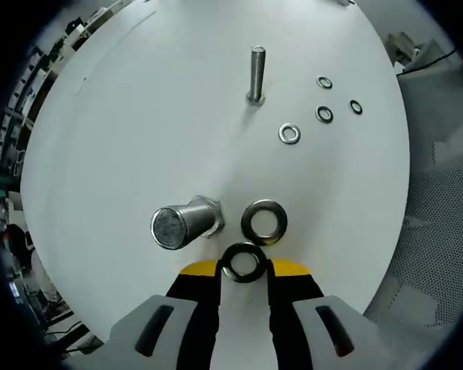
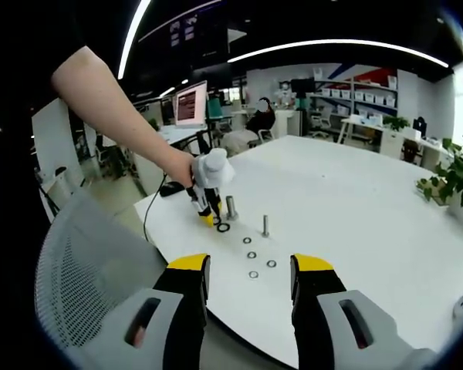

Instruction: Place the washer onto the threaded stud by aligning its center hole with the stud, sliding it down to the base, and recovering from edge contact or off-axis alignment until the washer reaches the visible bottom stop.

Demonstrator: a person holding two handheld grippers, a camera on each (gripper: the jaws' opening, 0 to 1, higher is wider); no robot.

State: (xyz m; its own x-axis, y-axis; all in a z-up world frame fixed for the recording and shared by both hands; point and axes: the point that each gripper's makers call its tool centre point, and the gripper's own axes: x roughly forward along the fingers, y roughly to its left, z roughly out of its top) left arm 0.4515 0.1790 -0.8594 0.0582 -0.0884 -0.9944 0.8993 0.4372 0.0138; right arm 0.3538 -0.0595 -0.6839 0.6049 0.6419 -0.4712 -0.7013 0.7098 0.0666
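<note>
Washer (image 1: 244,262), a dark metal ring, sits pinched between the yellow-tipped jaws of the left hand-held gripper (image 1: 244,268), right at the jaw tips and just above the white round tabletop (image 1: 123,123). Just beyond it a second large washer (image 1: 264,221) lies flat on the tabletop, beside the thick threaded stud (image 1: 184,224), which stands on its hexagonal base a little to the left of the jaws. Farther off, a thin threaded stud (image 1: 257,74) stands upright, with four small washers (image 1: 289,133) scattered to its right.

From the right gripper view, the right hand-held gripper (image 2: 248,271) hovers near the tabletop's edge, well apart from the work, its jaws wide and holding nothing. Across the tabletop a person's bare arm (image 2: 119,108) reaches down, the left hand-held gripper lowered next to the thick stud. A mesh chair back (image 2: 85,254) stands at the near edge, an open office behind.
</note>
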